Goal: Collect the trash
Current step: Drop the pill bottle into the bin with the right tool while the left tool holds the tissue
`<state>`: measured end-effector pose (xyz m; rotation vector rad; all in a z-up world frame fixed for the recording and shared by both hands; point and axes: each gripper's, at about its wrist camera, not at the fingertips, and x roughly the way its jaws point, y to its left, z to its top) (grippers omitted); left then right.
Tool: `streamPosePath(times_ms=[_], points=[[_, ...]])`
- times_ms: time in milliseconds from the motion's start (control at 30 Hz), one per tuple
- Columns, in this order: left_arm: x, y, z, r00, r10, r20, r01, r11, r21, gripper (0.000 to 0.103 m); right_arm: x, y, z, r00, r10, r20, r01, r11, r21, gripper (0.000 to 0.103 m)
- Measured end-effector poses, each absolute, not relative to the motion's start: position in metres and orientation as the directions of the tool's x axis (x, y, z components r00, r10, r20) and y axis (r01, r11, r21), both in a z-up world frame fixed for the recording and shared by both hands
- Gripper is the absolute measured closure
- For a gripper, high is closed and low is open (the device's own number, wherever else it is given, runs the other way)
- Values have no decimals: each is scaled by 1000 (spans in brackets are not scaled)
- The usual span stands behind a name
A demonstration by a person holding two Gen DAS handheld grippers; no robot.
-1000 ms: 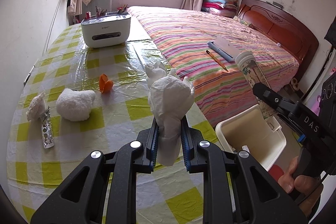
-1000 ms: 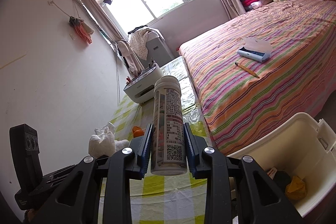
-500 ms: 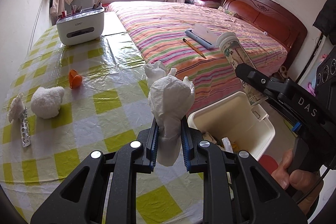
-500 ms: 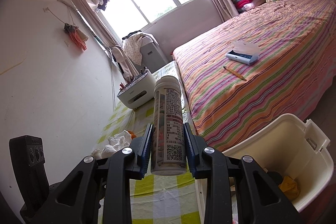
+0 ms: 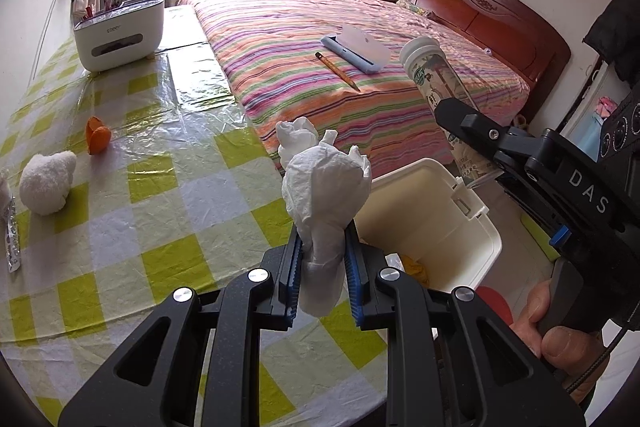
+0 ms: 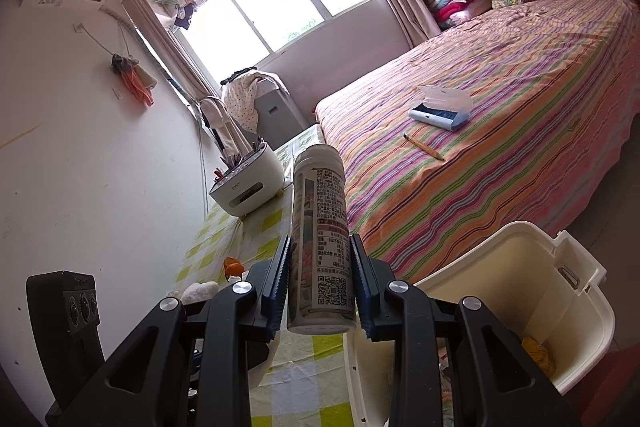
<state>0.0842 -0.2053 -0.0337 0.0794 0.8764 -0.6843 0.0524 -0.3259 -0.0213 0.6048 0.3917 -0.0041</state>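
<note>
My left gripper (image 5: 323, 259) is shut on a crumpled white tissue wad (image 5: 326, 187), held over the table's right edge next to the cream trash bin (image 5: 486, 227). The bin (image 6: 576, 307) stands open on the floor between table and bed, with yellow trash inside. A tall white drink bottle (image 6: 320, 227) with a printed label is clamped upright in my right gripper (image 6: 320, 287). From the left wrist view that bottle (image 5: 436, 83) hangs above the bin's far rim, with a person's hand (image 5: 560, 343) on the right gripper's handle.
On the checked tablecloth (image 5: 160, 187) lie an orange peel (image 5: 97, 135), a white fluffy wad (image 5: 48, 182) and a foil wrapper (image 5: 11, 239) at the left. A white organiser box (image 5: 120, 31) stands at the back. The striped bed (image 5: 360, 39) carries a pencil and a case.
The left gripper has carried the tissue rightward and down toward the bin, which now fills more of its view. The right gripper with the bottle has drifted slightly over the bin.
</note>
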Motion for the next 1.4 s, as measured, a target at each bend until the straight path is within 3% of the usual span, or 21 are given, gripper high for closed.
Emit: streamPosePath(times_ms=[1400], points=[[78,-273,-76,303,-540,-785,661,713,-235,84,21,-368,-34,900,-116,-421,326,819,472,73]])
